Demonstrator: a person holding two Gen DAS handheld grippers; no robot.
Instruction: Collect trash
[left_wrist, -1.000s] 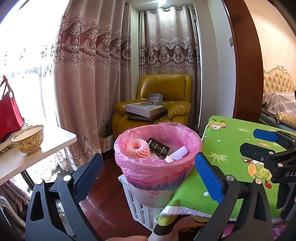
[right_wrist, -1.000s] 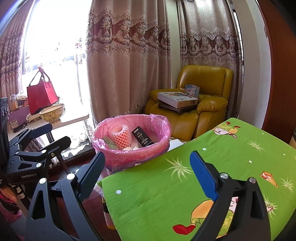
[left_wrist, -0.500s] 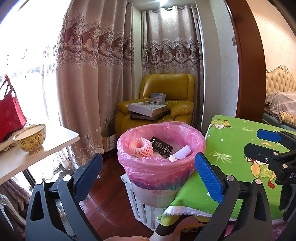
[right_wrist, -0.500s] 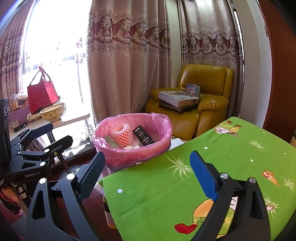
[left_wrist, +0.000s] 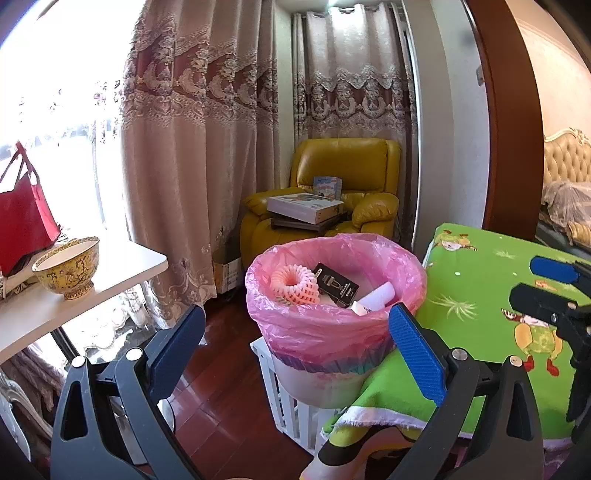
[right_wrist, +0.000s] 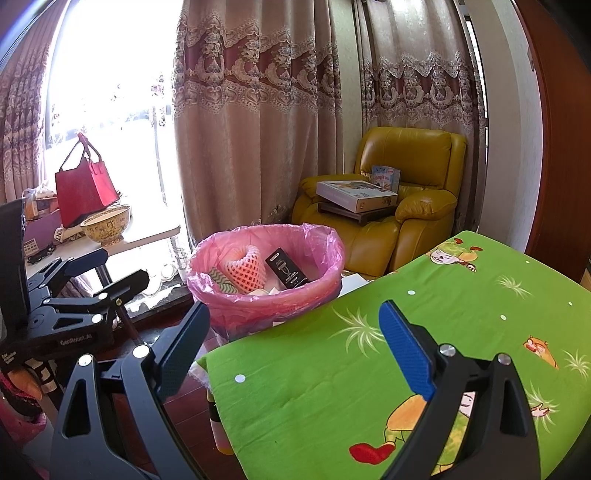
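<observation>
- Far to the left of the trash bin (left_wrist: 334, 314): red bag (left_wrist: 24, 221) on a white side table (left_wrist: 122, 269); yellow patterned bowl (left_wrist: 68, 267) just beside the bag, on the same table.
- Left of the bin, low and near the lens: left gripper (left_wrist: 295, 343); jaws wide apart, nothing between the pads; dark pad on the left over the wooden floor, blue pad on the right just in front of the bin's wall.
- The landmark itself: bin lined with a pink bag, standing on a white slatted crate (left_wrist: 286, 398), touching the table edge on its right; trash already inside: pink foam fruit net (left_wrist: 293, 282), black box (left_wrist: 336, 284) leaning beside the net, white paper roll (left_wrist: 376, 295) to the right of the box.
- Behind the bin: yellow armchair (left_wrist: 347, 177) against the curtains (left_wrist: 207, 147), with flat boxes (left_wrist: 306, 208) stacked on the seat.
- Right of the bin: table under a green cartoon cloth (right_wrist: 406, 332); no loose trash seen on the visible cloth.
- Further right of the bin, above the cloth: right gripper (right_wrist: 291, 350); jaws held wide apart, empty, with only cloth and floor between them.
</observation>
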